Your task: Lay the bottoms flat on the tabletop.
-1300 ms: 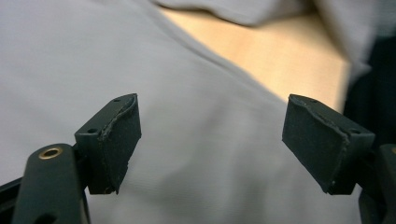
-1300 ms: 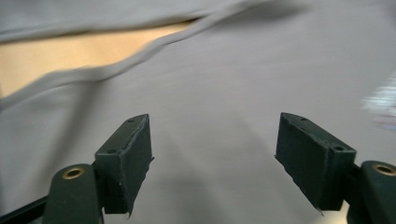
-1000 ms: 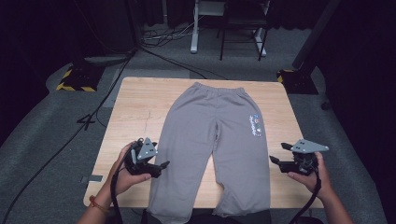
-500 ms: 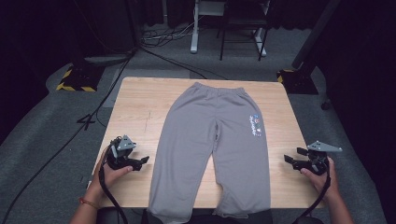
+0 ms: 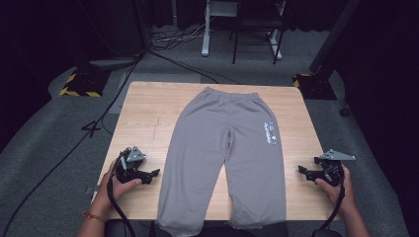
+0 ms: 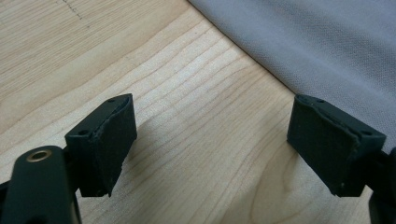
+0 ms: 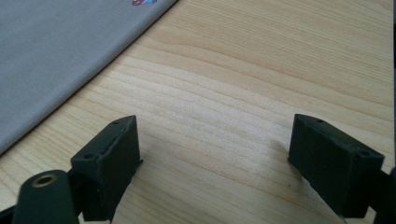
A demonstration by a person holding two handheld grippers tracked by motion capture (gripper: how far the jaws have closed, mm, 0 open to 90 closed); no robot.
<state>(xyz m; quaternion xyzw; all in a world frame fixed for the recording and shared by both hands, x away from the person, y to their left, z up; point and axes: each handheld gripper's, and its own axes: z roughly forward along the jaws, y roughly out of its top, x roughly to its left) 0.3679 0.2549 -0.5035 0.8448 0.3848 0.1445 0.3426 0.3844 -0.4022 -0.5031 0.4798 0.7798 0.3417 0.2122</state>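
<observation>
Grey sweatpants (image 5: 225,148) lie flat on the wooden table (image 5: 148,113), waistband at the far side and both legs running to the near edge. A small print (image 5: 270,132) marks the right leg. My left gripper (image 5: 153,174) rests low on the wood just left of the left leg, open and empty. In the left gripper view its jaws (image 6: 211,100) frame bare wood, with the grey cloth (image 6: 317,42) beyond. My right gripper (image 5: 302,171) sits right of the right leg. Its jaws (image 7: 215,119) have just been opening, with nothing between them and cloth (image 7: 56,51) off to the left.
Past the table's far edge stand a white desk leg (image 5: 205,29) and a dark chair frame (image 5: 257,29) on grey floor with cables. Yellow-and-black striped plates (image 5: 79,84) lie at the far left, a dark base (image 5: 314,84) at the far right.
Both hands have sunk and drawn outward, the left one leftward off the trouser leg, the right one rightward. The right jaws stand wider. The sweatpants have not moved.
</observation>
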